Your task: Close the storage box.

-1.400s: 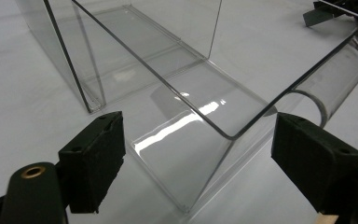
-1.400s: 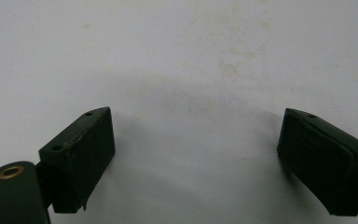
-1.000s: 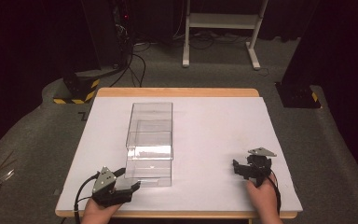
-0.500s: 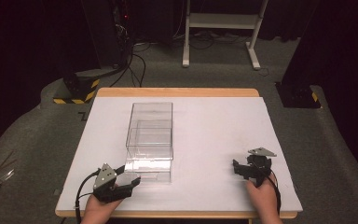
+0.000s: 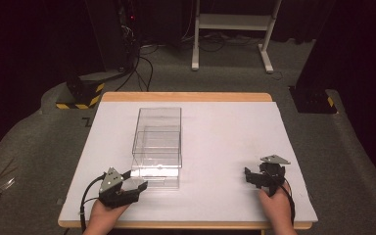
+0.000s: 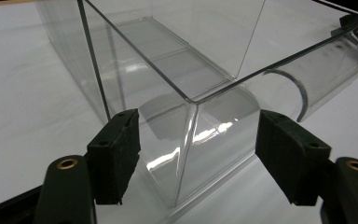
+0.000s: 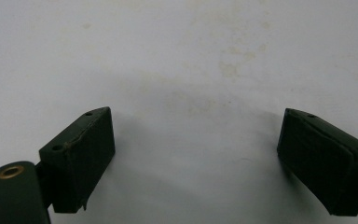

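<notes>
1. Since the earlier high-view pictures, the left gripper point(image 5: 136, 184) has crept forward and to the right, from just short of the clear rectangular plastic box point(image 5: 157, 142) to its near left corner; the right gripper point(image 5: 251, 177) has not shifted.

2. That box stands on the white table top point(image 5: 225, 142), left of centre, with its long axis running from near to far. A lower, clear, round-edged piece sits at its near end; whether that is a lid or a second tray I cannot tell.

3. In the left gripper view the left gripper point(image 6: 196, 140) has its jaws spread wide, one black pad point(image 6: 114, 154) on each side of the box's point(image 6: 168, 70) upright near corner edge. The corner stands between the pads, and neither pad seems to press on the plastic yet.

4. The right gripper point(image 7: 193, 154) rests low at the near right of the table, well apart from the box. Its jaws are also spread, with bare table top point(image 7: 177, 56) between them and nothing held.

5. What the coming move turns on: the box lies straight ahead of the left gripper, which is by far the nearer of the two, and its corner sits inside the open jaws. I judge that closing them would pinch the corner diagonally instead of flat on a wall, so the hold might slip on the smooth plastic; a small turn of the hand to square the pads to one wall would likely be safer.
</notes>
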